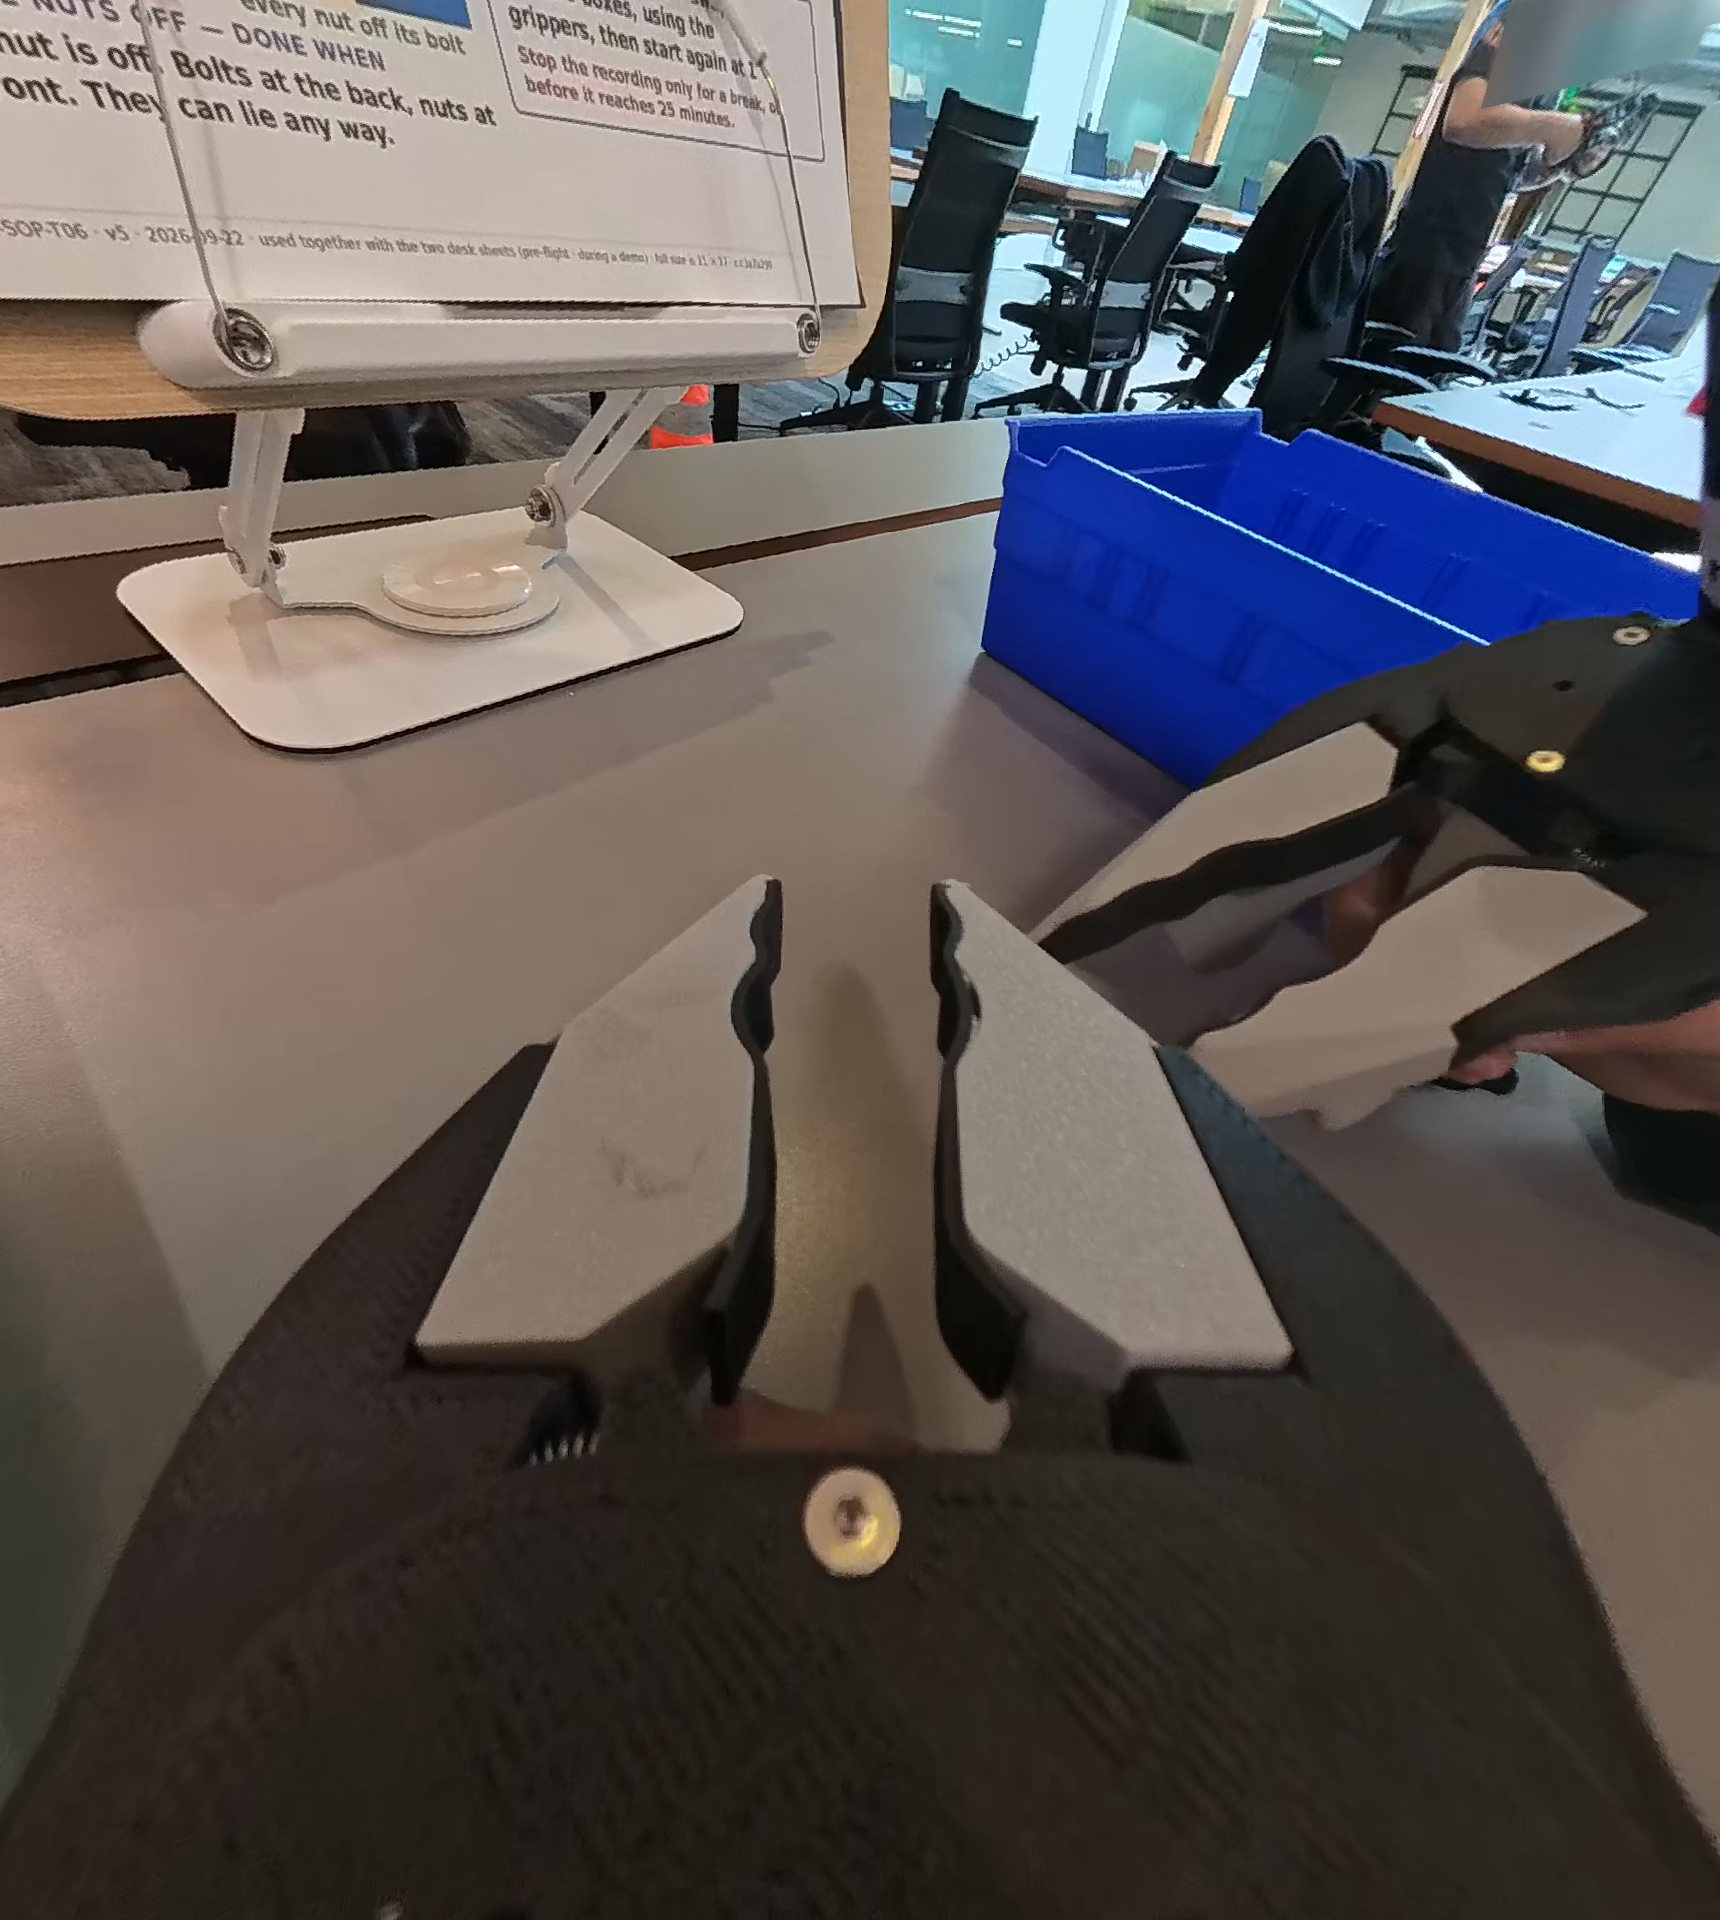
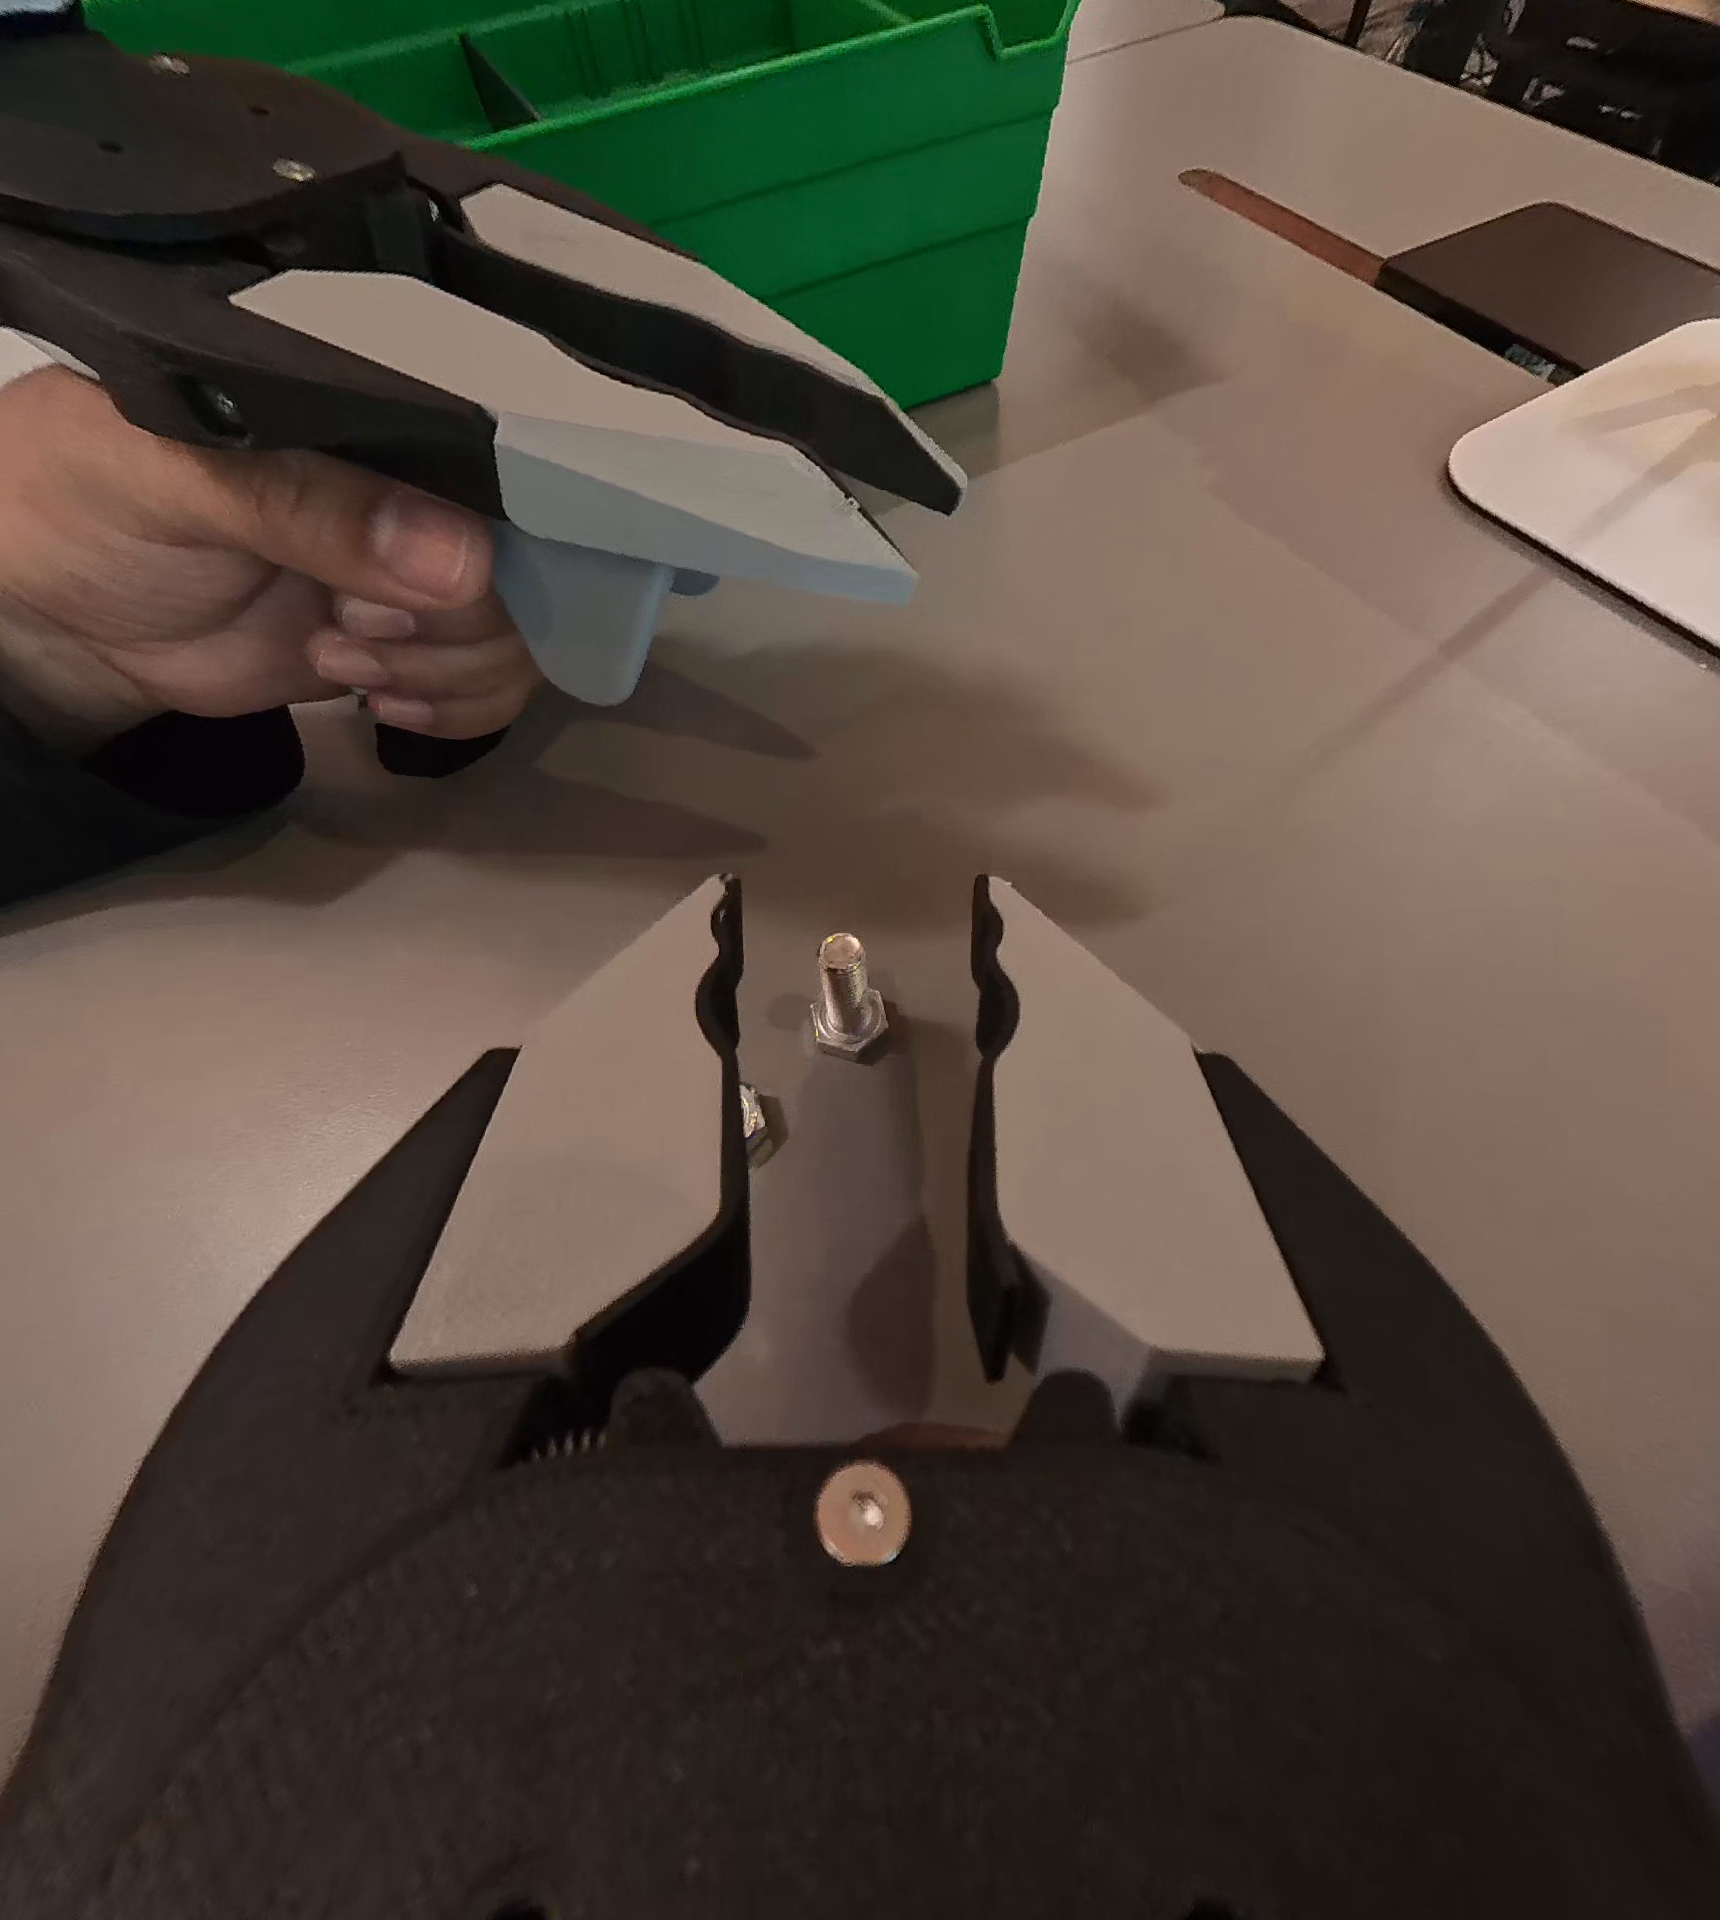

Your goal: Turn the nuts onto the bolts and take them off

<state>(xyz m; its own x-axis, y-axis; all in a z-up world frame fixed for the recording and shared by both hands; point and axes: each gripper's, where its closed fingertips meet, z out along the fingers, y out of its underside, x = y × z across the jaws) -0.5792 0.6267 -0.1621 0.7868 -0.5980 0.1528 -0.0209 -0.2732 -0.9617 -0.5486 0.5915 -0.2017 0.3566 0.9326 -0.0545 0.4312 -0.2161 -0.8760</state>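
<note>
Right gripper (image 2: 856,904) hangs open straight over the upright hex bolt (image 2: 843,1000); left gripper (image 2: 913,520), slightly open, sits farther off.

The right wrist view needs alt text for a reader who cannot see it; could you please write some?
The open right gripper hovers over a silver bolt standing head-down on the grey table, with a nut lying beside it. The left gripper, held in a hand, points in from the left before a green bin.
</note>
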